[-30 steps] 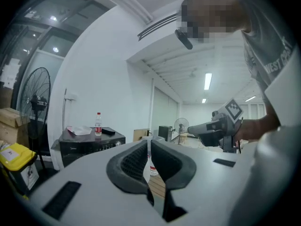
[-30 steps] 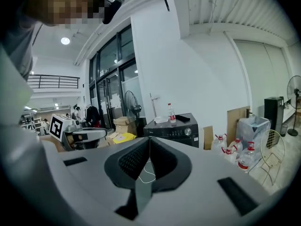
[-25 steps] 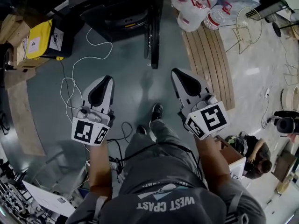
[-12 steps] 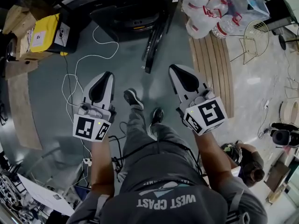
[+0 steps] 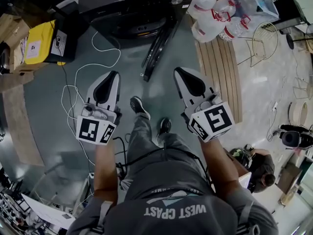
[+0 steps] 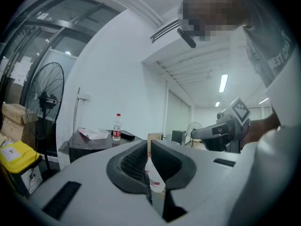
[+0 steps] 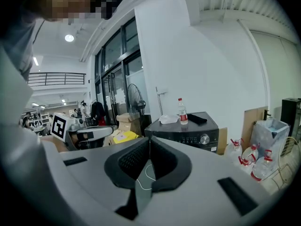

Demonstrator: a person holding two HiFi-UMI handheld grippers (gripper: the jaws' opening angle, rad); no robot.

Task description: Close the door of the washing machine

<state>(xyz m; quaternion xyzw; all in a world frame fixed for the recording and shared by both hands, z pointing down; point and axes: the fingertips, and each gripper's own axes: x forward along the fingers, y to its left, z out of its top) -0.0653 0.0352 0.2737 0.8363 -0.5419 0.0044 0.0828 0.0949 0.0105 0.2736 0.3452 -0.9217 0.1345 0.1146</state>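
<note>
Washing machine (image 5: 132,4) sits dark and squat straight ahead of both tongs, well apart from them, its round mouth gaping. Its door (image 5: 155,50) hangs wide open, swung out toward the person, so its free edge points into the gap between the two tips, ahead of them and touching neither. The person stands behind with arms out, the left tongs (image 5: 112,75) and right tongs (image 5: 178,71) side by side, each with its jaws pressed together and nothing between them. A white cable (image 5: 78,67) loops on the floor to the left of the left tongs, and a small bottle (image 7: 181,112) stands on the machine's lid, beyond the right tongs. To me this looks like the approach, the door not yet touched. Next, I'd guess, the right tongs, being on the door's outer side, must come against that face near the free edge and push it across to the mouth until it seats
</note>
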